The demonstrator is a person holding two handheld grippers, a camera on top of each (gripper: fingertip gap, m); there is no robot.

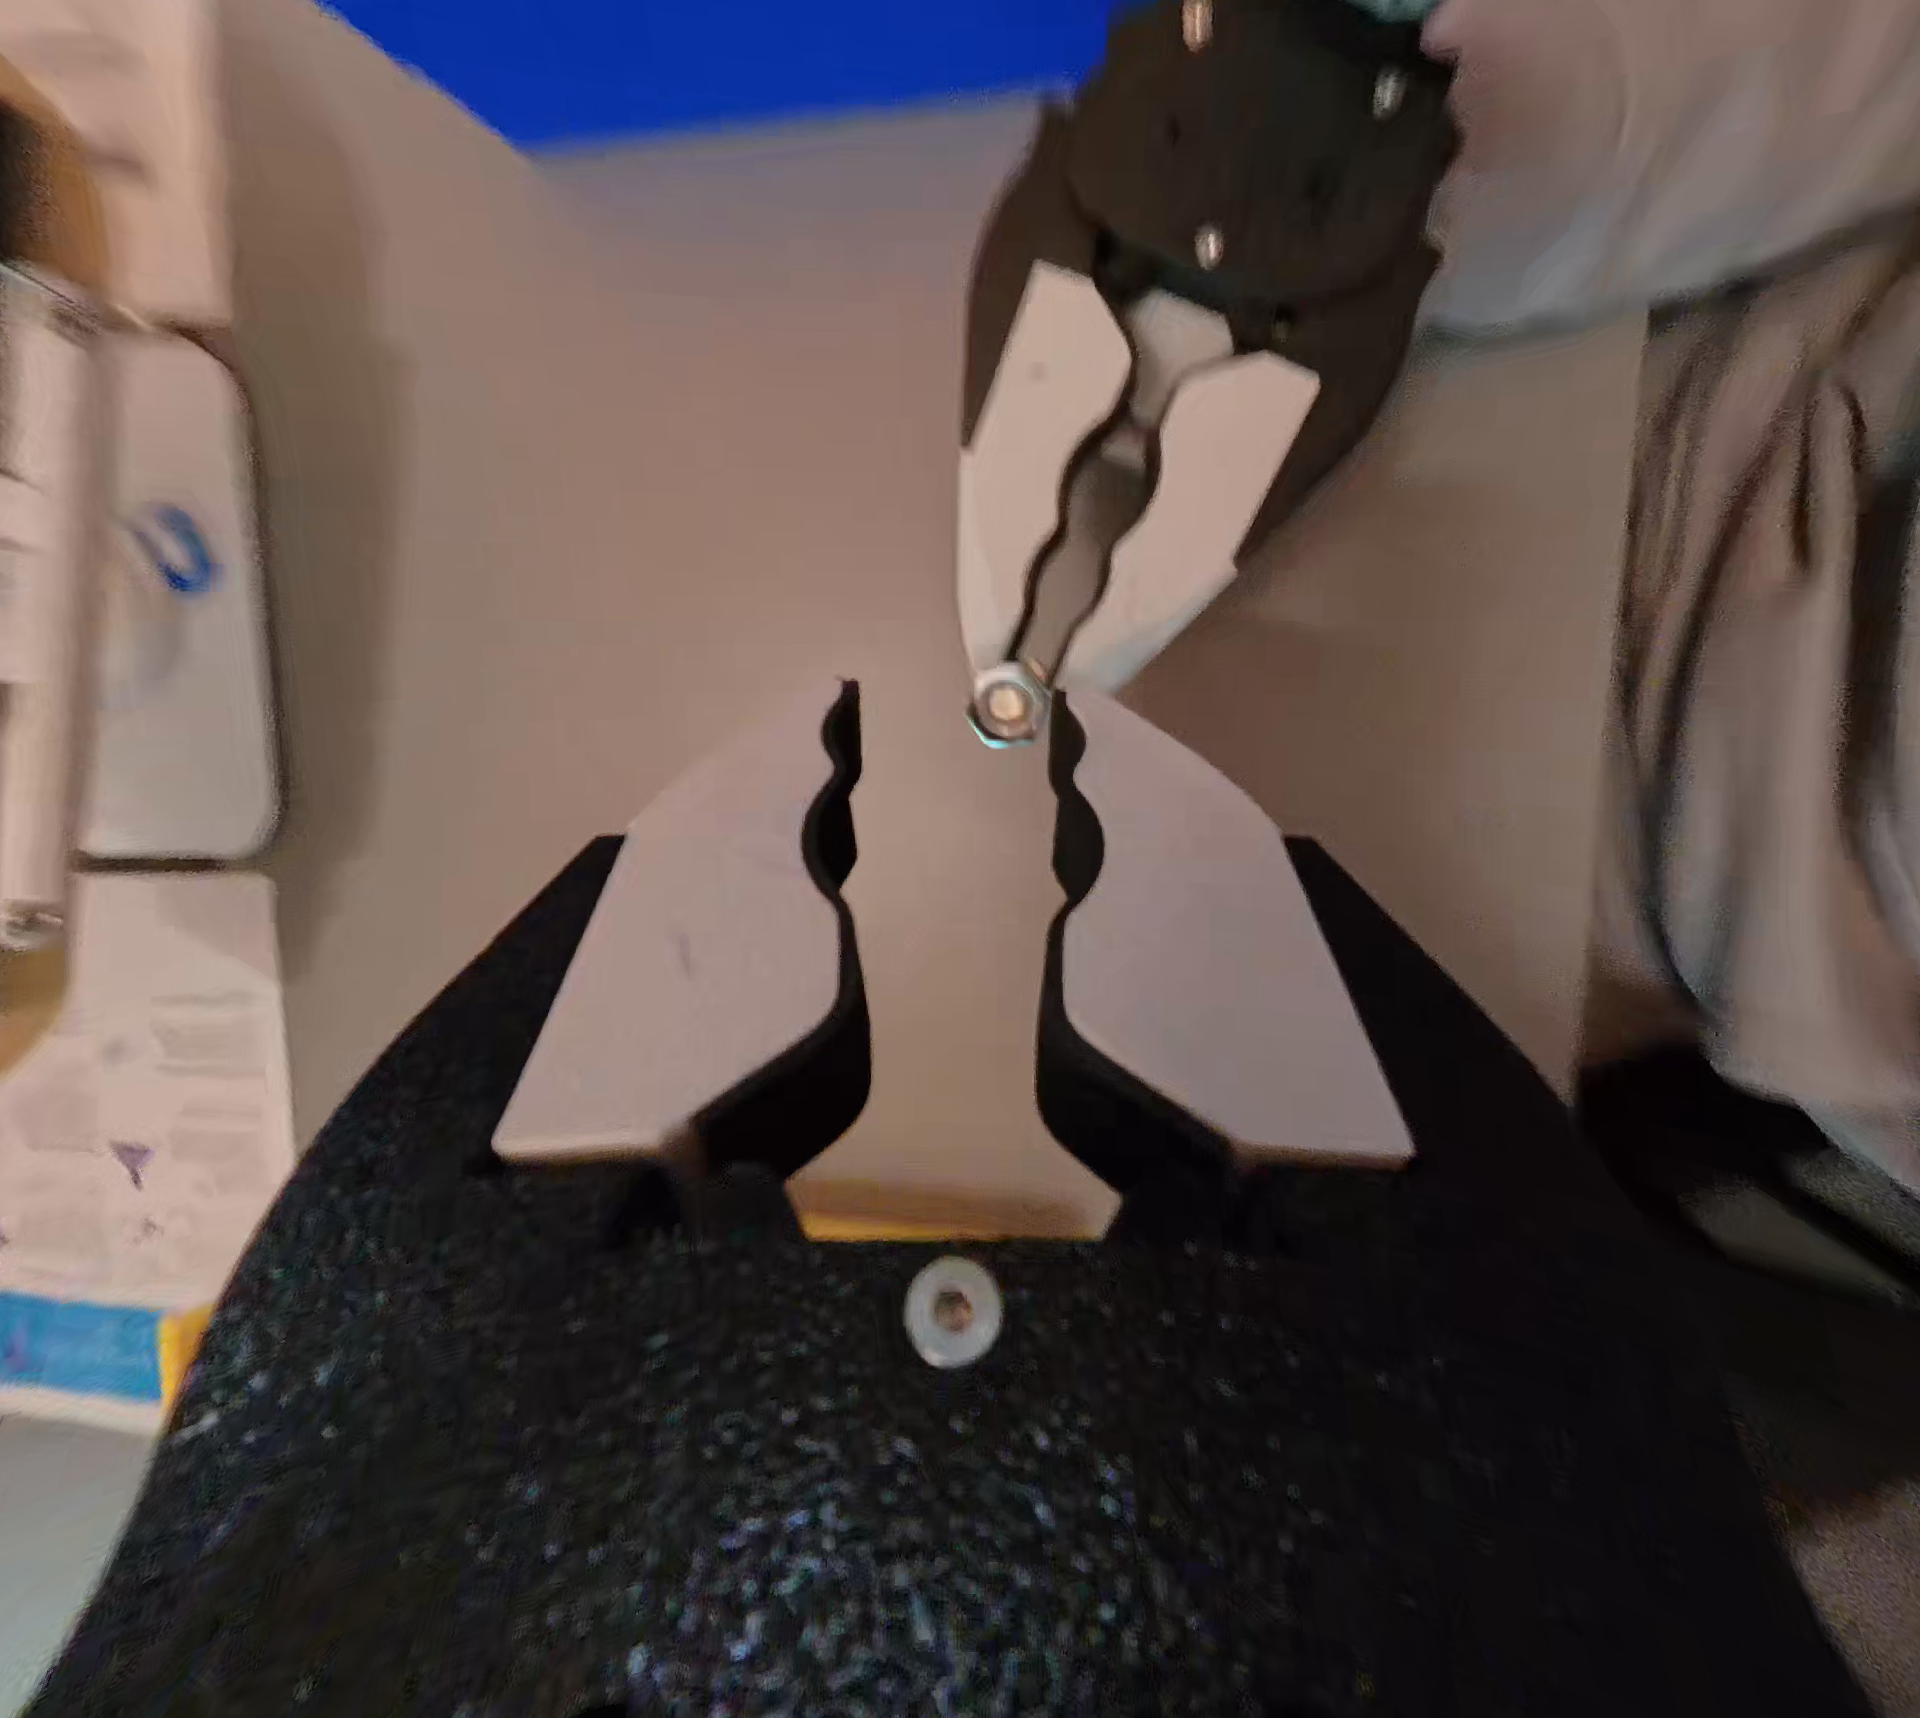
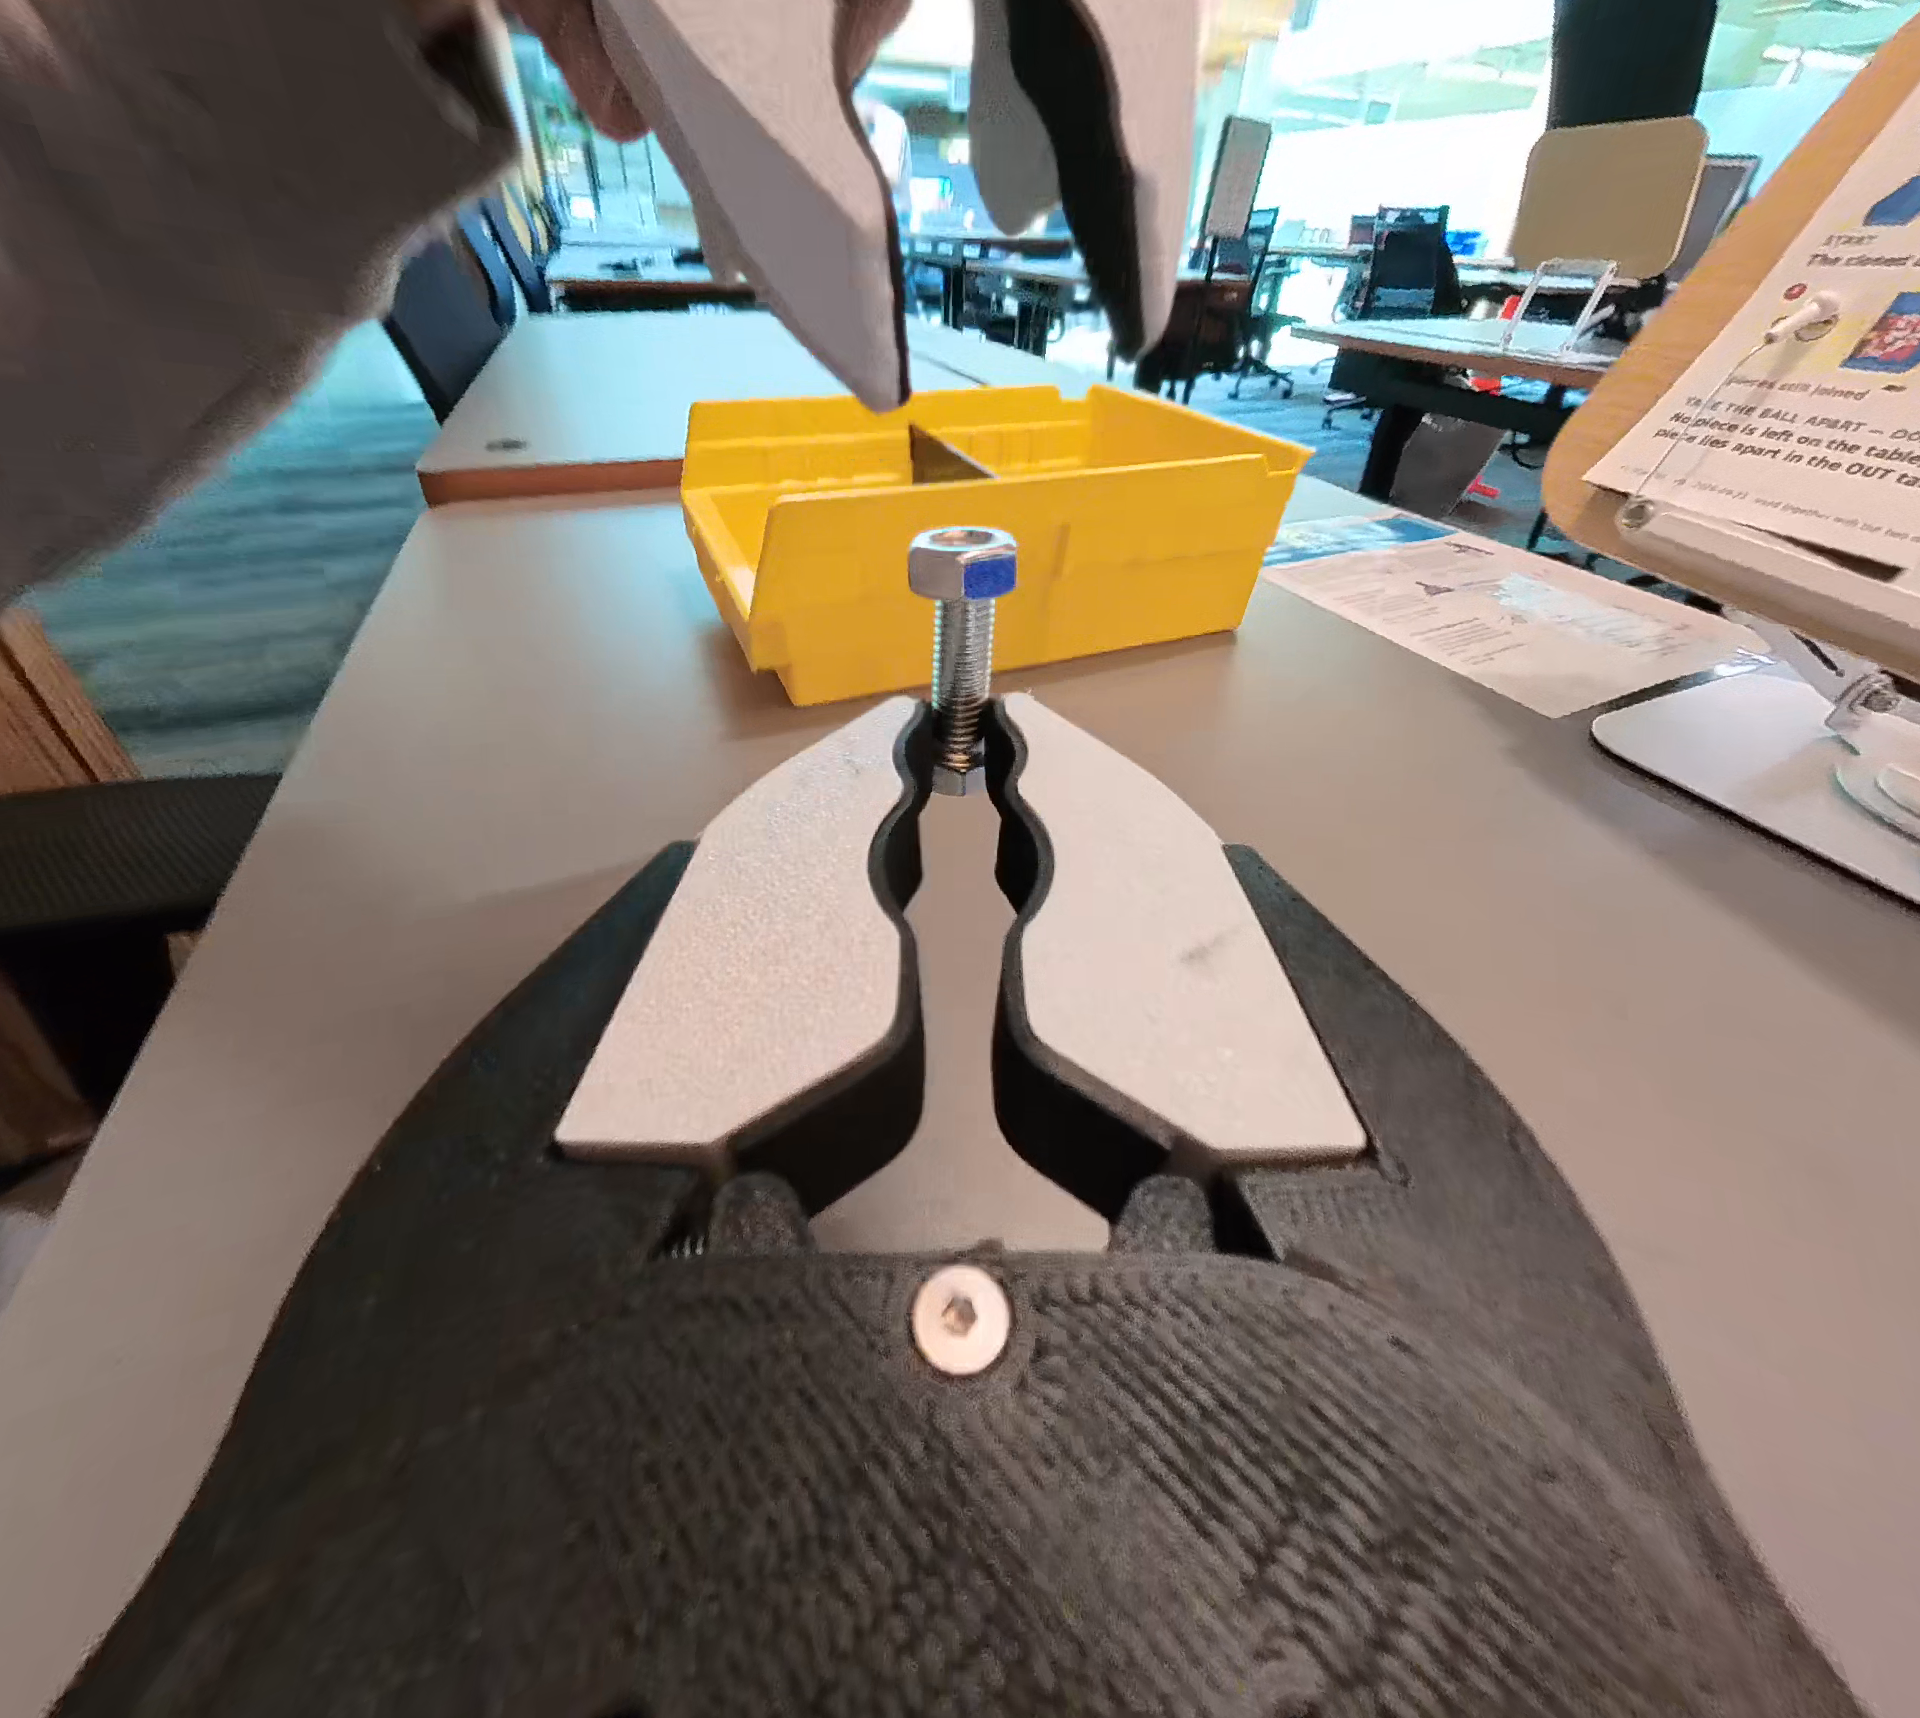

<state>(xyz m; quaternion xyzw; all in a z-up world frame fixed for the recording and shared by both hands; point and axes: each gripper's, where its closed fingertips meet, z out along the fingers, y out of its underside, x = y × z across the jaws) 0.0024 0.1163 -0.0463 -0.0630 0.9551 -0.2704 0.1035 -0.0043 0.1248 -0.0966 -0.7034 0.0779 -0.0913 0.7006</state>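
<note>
Right now the right hand-held gripper (image 2: 958,738) is clamped on a silver threaded bolt (image 2: 961,650), nut (image 2: 962,562) on its far end; left hand-held gripper (image 1: 951,702), fingers apart, hovers beside it above the grey counter (image 2: 468,733).

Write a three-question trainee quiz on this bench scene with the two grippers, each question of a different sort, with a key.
1. True or false: the right gripper is shut on the threaded shank of a silver bolt that stands upright.
2. Multiple choice: the left gripper above the bolt is A) shut on the bolt's top, B) open and holding nothing, C) inside the yellow bin.
3. Fill in: one flat of the hex piece at the bolt's top is marked ____.

Key: 1 true; 2 B; 3 blue.
</note>
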